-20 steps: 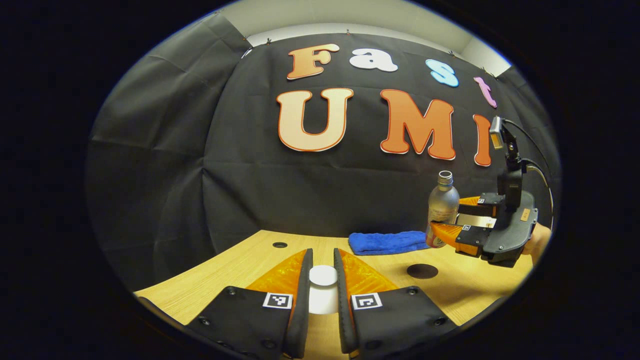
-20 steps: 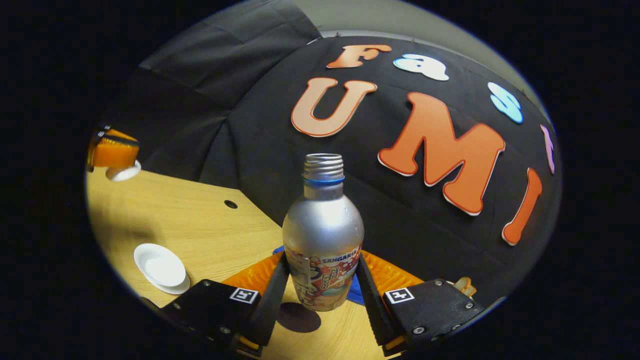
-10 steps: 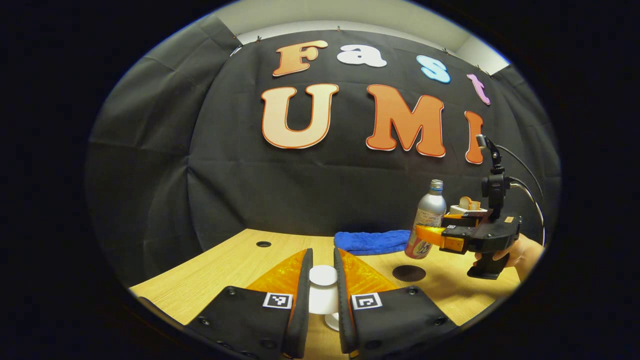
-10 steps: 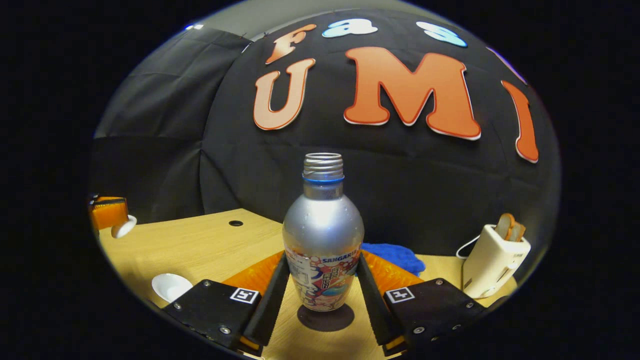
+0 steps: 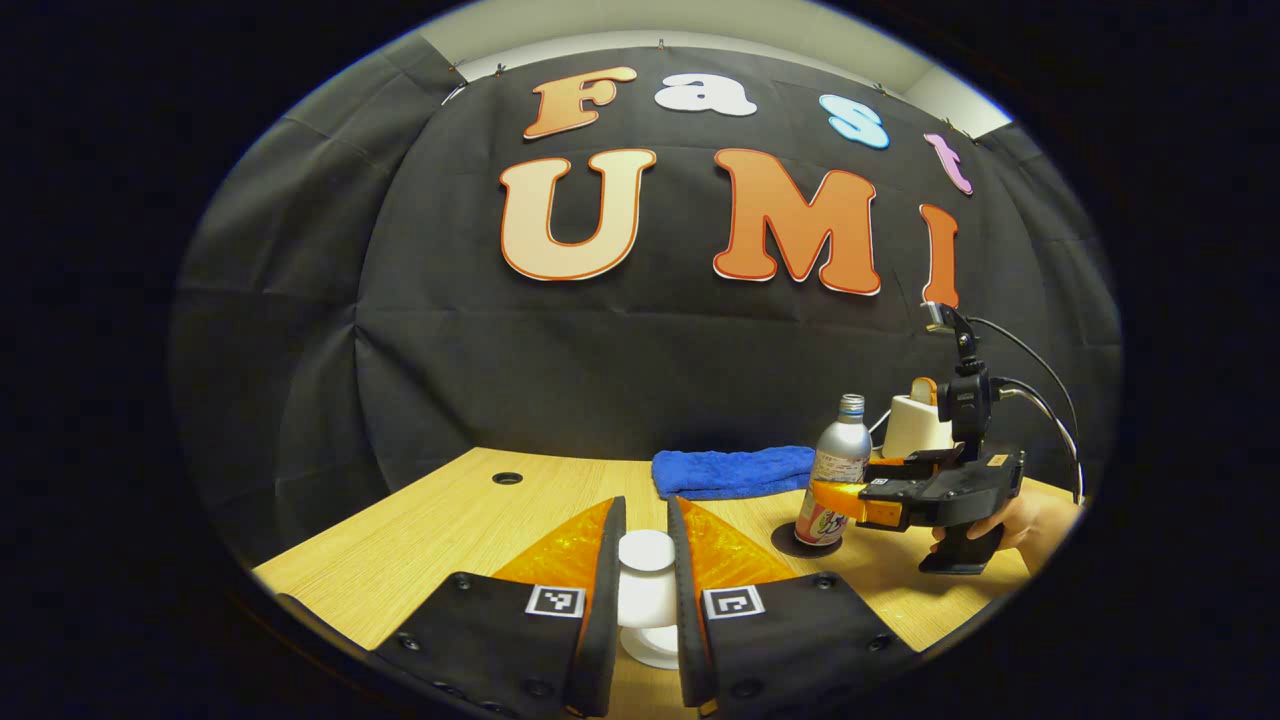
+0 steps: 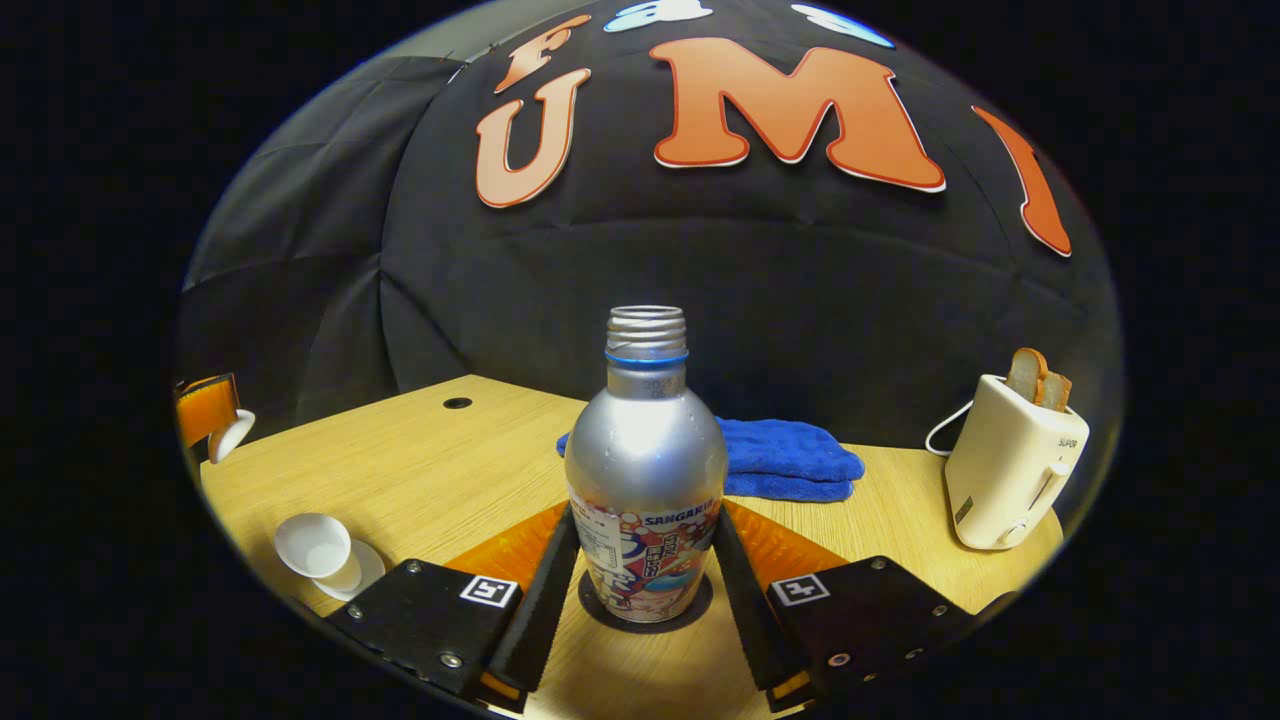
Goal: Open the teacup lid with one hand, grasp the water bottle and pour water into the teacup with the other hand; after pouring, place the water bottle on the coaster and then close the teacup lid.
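My right gripper (image 6: 645, 520) is shut on the silver water bottle (image 6: 645, 470). The bottle is upright and capless, and its base rests inside the dark round coaster (image 6: 600, 612). The left gripper view has that bottle (image 5: 838, 462), the coaster (image 5: 785, 543) and the right gripper (image 5: 835, 495) off to the right. My left gripper (image 5: 646, 530) is shut on the white teacup lid (image 5: 646, 575) and holds it above the white teacup (image 5: 650, 648). In the right gripper view the uncovered teacup (image 6: 312, 546) sits on its saucer (image 6: 368, 566), with the lid (image 6: 232, 437) held up at far left.
A folded blue towel (image 6: 790, 460) lies behind the bottle near the wall. A cream toaster (image 6: 1010, 460) with bread slices stands at the right, its cord trailing back. The wooden table (image 6: 430, 470) has a small cable hole (image 6: 457, 403) at the back left.
The right gripper has brought the bottle down from the air and set it upright on the coaster. The left gripper, still holding the lid, has shifted so the teacup shows beneath it.
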{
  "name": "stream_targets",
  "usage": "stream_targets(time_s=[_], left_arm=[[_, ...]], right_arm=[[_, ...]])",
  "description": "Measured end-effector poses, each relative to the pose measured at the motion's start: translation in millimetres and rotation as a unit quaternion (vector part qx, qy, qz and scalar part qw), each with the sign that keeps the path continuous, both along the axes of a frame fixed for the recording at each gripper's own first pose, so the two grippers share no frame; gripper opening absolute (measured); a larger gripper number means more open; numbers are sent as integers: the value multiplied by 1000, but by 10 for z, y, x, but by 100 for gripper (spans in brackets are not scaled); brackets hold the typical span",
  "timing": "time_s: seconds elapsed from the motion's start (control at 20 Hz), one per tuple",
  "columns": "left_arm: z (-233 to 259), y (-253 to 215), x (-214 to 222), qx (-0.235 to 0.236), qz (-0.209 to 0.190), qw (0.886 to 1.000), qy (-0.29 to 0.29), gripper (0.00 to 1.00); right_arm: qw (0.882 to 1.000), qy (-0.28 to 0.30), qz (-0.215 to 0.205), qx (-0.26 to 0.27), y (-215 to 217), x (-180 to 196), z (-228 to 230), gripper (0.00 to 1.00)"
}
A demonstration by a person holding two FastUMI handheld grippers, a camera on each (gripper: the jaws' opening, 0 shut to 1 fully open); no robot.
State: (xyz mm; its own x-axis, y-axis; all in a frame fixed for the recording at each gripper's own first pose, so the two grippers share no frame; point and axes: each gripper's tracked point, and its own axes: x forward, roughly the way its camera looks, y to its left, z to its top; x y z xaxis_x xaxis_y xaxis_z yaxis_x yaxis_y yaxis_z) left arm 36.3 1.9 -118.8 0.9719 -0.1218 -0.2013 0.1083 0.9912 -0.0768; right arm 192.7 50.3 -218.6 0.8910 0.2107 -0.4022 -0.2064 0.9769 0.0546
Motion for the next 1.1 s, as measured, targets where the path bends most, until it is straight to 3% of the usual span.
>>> stream_targets(time_s=[0.5,0.65,0.8,1.1], left_arm=[[-285,-282,60,-6,-18,999,39,29],[-445,-308,52,3,-15,998,53,27],[-658,-310,54,8,-12,997,73,29],[-883,-308,70,13,-1,995,96,29]], right_arm=[[999,13,0,37,25,44,-100,78],[998,32,6,51,61,-18,-184,83],[999,32,6,43,19,-83,-160,98],[999,13,1,42,-117,-371,75,98]])
